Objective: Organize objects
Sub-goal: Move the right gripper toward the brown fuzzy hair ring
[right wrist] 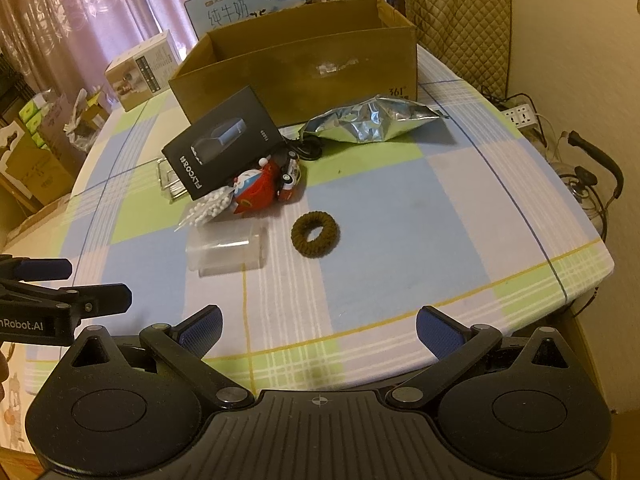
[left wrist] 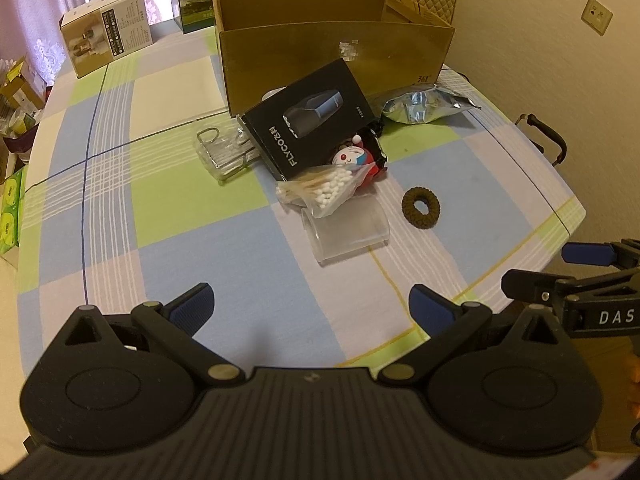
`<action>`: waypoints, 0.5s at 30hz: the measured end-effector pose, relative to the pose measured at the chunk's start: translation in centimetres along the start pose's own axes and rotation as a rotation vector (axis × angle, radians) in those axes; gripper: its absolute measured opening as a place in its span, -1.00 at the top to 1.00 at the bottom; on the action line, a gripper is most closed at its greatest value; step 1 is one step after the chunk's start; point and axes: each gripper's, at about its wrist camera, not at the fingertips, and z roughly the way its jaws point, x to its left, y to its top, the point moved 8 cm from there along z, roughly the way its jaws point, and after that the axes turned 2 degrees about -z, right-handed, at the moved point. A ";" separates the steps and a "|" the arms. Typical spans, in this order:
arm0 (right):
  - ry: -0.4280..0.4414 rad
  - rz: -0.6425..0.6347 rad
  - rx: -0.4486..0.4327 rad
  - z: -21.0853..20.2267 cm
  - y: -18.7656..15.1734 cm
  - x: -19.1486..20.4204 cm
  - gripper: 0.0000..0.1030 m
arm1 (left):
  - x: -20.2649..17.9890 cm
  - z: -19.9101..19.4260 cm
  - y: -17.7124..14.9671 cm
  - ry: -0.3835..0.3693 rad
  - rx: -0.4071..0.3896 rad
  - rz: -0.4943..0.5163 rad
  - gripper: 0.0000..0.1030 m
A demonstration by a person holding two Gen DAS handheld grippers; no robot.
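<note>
**Both hand-held grippers released, clutter waiting in front of the carton**

Left hand-held gripper (left wrist: 311,303) hovers over the near edge of the worktop (left wrist: 120,184), jaws spread wide, nothing between them. Right hand-held gripper (right wrist: 319,326) sits just beside it, also released and empty.

The things to organize lie mid-worktop in front of the open carton (right wrist: 304,68). A black box (right wrist: 222,140) leans tilted over a wire rack (left wrist: 224,152) and a red toy (right wrist: 260,192). A swab bag (left wrist: 320,190) rests partly on a clear tub (left wrist: 346,232). A brown hair tie (right wrist: 315,234) lies alone, apart from the pile. A foil bag (right wrist: 368,120) lies just beside the carton's front wall.

Judgement: nothing is picked yet; the carton looks like the likely bin.

- Start with the hair tie for the right gripper: it is isolated, soft and flat, so come straight down and pinch across one side of the ring.
- The left gripper is nearer the tub and swabs; lift the swab bag first, or the tub drags it.
- The clear tub is probably slippery and hard to judge by edge; grip the rim wall.
- Leave the black box until the toy is clear; pulling it may topple the pile.
</note>
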 end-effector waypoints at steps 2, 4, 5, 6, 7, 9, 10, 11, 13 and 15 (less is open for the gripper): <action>0.001 -0.002 0.000 0.1 0.1 0.0 -0.96 | 0.0 0.1 0.1 0.001 0.000 -0.002 -0.99; 0.004 -0.004 0.003 0.2 0.3 -0.2 -0.96 | 0.0 0.2 0.3 0.002 0.001 -0.003 -0.99; 0.004 -0.005 0.004 0.3 0.4 -0.2 -0.96 | 0.0 0.2 0.3 0.003 0.001 -0.004 -0.99; 0.005 -0.007 0.006 0.3 0.5 -0.3 -0.96 | 0.0 0.2 0.4 0.003 0.001 -0.005 -0.99; 0.006 -0.007 0.007 0.4 0.6 -0.3 -0.96 | 0.1 0.3 0.4 0.004 0.000 -0.006 -0.99; 0.010 -0.008 0.009 0.5 0.7 -0.4 -0.96 | 0.2 0.4 0.6 0.006 0.001 -0.008 -0.99; 0.011 -0.008 0.010 0.6 0.8 -0.5 -0.96 | 0.2 0.5 0.7 0.008 0.001 -0.009 -0.99; 0.012 -0.008 0.011 0.6 0.9 -0.5 -0.96 | 0.2 0.5 0.8 0.010 0.001 -0.011 -0.99; 0.015 -0.009 0.012 0.8 1.1 -0.5 -0.96 | 0.3 0.6 0.9 0.013 0.002 -0.012 -0.99; 0.019 -0.010 0.011 0.9 1.3 -0.6 -0.96 | 0.3 0.8 1.1 0.016 0.002 -0.013 -0.99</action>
